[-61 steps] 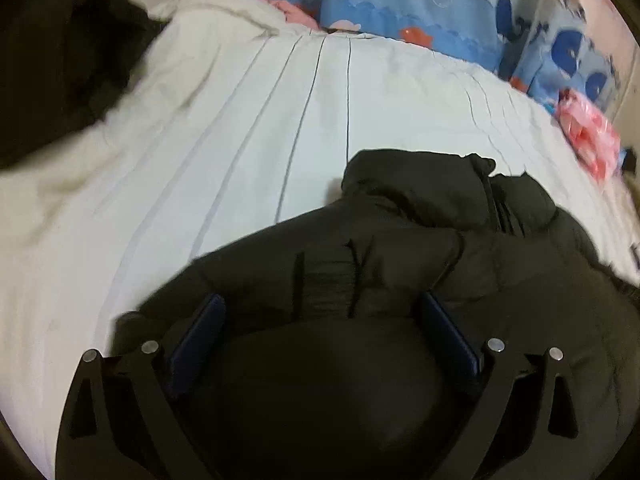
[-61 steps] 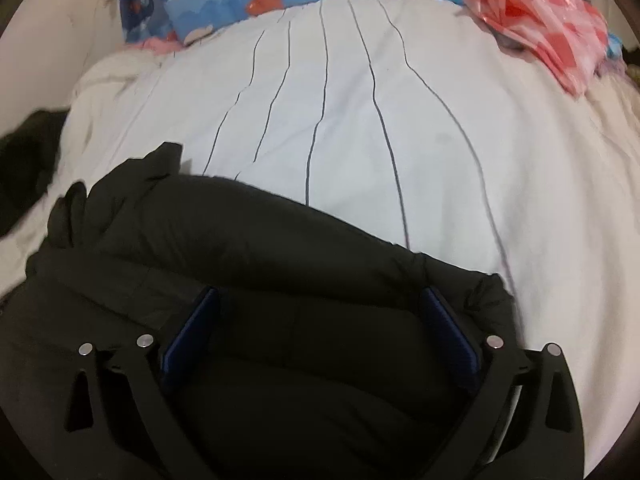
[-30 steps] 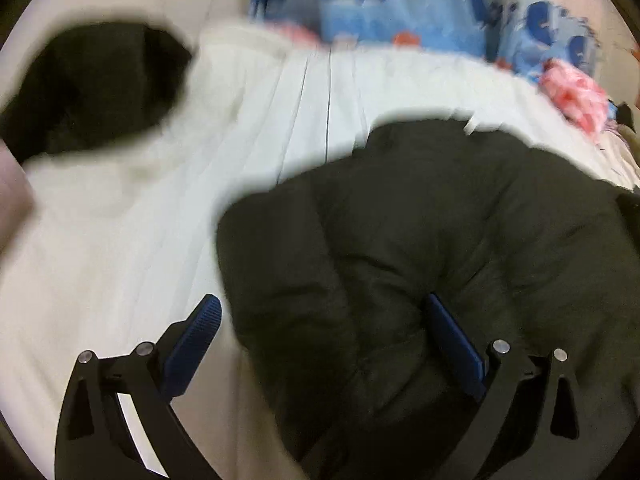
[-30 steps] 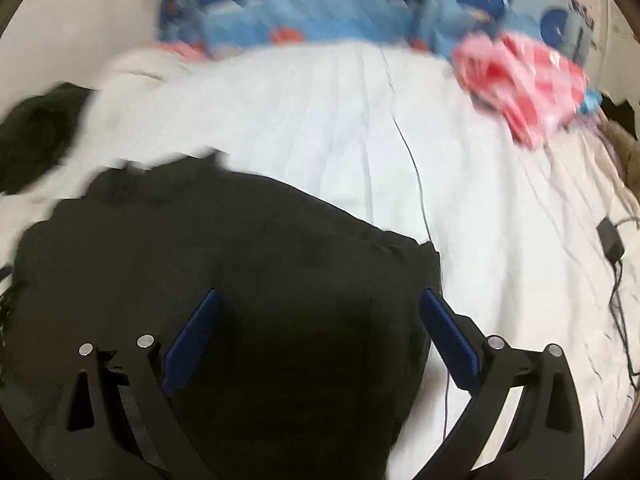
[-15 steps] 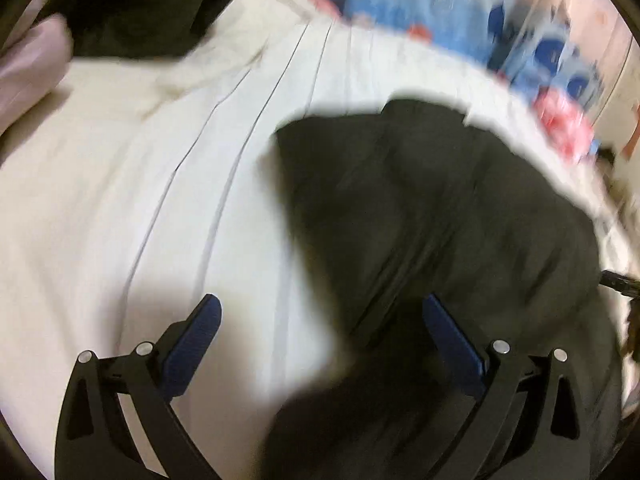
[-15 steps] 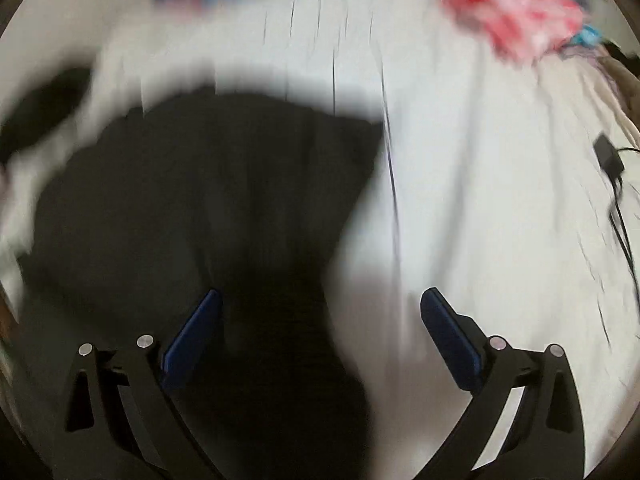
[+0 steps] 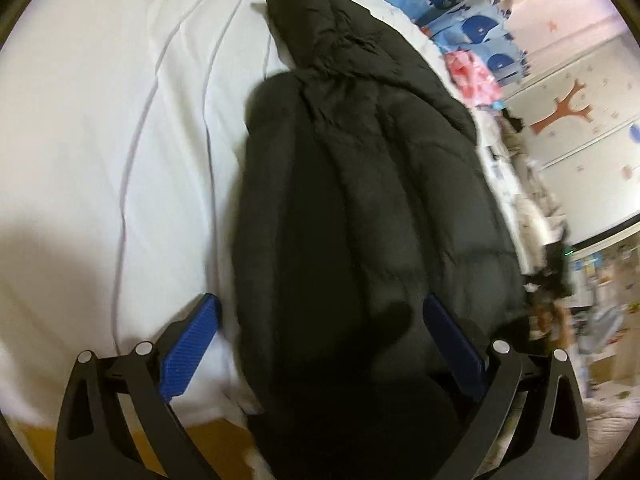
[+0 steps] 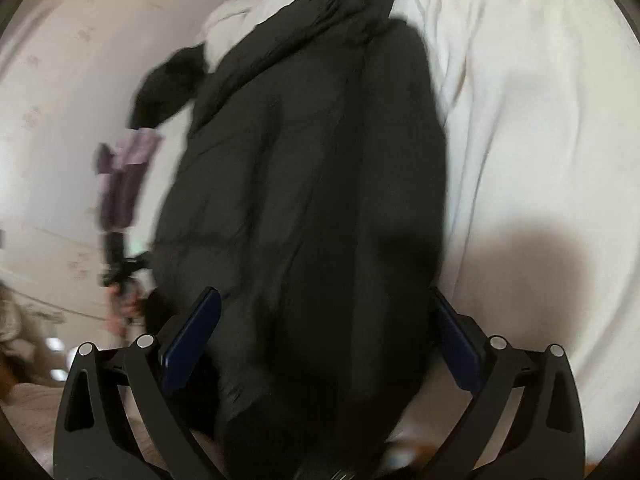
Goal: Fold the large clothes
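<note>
both grippers, left gripper (image 7: 320,336) and right gripper (image 8: 326,328), stand released, jaws spread wide over one long black puffer coat (image 7: 360,184) lying on the white striped bedsheet (image 7: 120,120).

Black jacket (image 7: 360,200) hem cut off by lower frame edge beneath left tool (image 7: 320,340); person's hand (image 8: 120,312) left of right tool (image 8: 324,328) motion-blurred.

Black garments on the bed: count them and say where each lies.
2. The black puffer jacket lies lengthwise on the white sheet, between the open fingers of both grippers. A second black garment sits past its left side, toward the wall. Others may be hidden.
</note>
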Tool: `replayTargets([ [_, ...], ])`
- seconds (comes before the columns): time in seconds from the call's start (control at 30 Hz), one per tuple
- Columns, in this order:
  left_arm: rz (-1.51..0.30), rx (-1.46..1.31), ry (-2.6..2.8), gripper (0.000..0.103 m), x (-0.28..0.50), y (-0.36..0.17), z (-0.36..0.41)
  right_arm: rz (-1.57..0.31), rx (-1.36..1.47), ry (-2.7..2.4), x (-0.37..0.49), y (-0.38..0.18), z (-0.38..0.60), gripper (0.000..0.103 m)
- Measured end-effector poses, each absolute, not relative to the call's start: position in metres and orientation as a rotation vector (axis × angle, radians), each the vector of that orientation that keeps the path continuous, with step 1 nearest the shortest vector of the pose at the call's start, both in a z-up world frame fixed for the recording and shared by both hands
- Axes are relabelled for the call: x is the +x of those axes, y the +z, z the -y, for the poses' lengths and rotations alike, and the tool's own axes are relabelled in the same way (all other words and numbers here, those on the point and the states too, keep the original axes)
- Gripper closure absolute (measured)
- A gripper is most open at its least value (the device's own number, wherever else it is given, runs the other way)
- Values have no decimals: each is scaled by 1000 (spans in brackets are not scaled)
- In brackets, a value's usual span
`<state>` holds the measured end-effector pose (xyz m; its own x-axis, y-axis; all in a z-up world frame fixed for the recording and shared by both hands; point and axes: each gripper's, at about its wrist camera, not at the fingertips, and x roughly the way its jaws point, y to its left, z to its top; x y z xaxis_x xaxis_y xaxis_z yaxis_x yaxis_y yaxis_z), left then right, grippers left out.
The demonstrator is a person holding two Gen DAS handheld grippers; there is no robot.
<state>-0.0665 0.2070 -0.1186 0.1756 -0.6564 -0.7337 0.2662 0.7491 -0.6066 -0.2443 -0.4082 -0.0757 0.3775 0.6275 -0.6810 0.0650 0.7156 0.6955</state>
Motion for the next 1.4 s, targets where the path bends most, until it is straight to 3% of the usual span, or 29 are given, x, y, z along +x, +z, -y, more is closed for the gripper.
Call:
replayTargets([
  [0.3,-1248,-451,-776,6,-95,-127,-192,-1009,925,562,-253,-73,390,6],
  [0.4,-1179,-471,-854,6,-110,-115,-196,-1072,862,506,-244,-75,389,6],
  [0.47,-1233,-408,-790,6,-108,-126,-190,-1109,853,498,-248,-83,388,10],
  [0.57,-1330,-422,-752,6,-108,-151,-181,-1064,862,514,-250,-83,385,34],
  [0.63,-1280,-487,-798,8,-111,-141,-174,-1022,878,516,-251,-82,383,62],
  [0.67,-1250,-521,-806,9,-112,-135,-173,-1006,886,515,-250,-82,382,67],
  [0.7,-1207,-553,-804,18,-112,-125,-173,-991,891,530,-248,-80,380,74],
  [0.73,-1149,-587,-814,37,-110,-108,-172,-942,905,546,-245,-72,379,79],
  [0.8,-1059,-651,-843,53,-105,-78,-175,-858,920,577,-236,-57,380,79],
  [0.87,-1004,-672,-866,61,-103,-59,-178,-762,939,611,-228,-36,379,79],
  [1.0,-1066,-642,-851,60,-98,-65,-180,-762,921,634,-225,-22,382,79],
  [1.07,-1180,-628,-821,52,-99,-97,-189,-833,918,622,-228,-35,382,78],
  [1.1,-1225,-623,-798,41,-101,-114,-193,-876,926,600,-230,-44,384,77],
  [1.37,-1204,-761,-705,26,-111,-149,-243,-999,982,507,-235,-91,393,76],
  [1.4,-1203,-765,-711,25,-107,-150,-243,-1004,985,513,-234,-93,393,72],
])
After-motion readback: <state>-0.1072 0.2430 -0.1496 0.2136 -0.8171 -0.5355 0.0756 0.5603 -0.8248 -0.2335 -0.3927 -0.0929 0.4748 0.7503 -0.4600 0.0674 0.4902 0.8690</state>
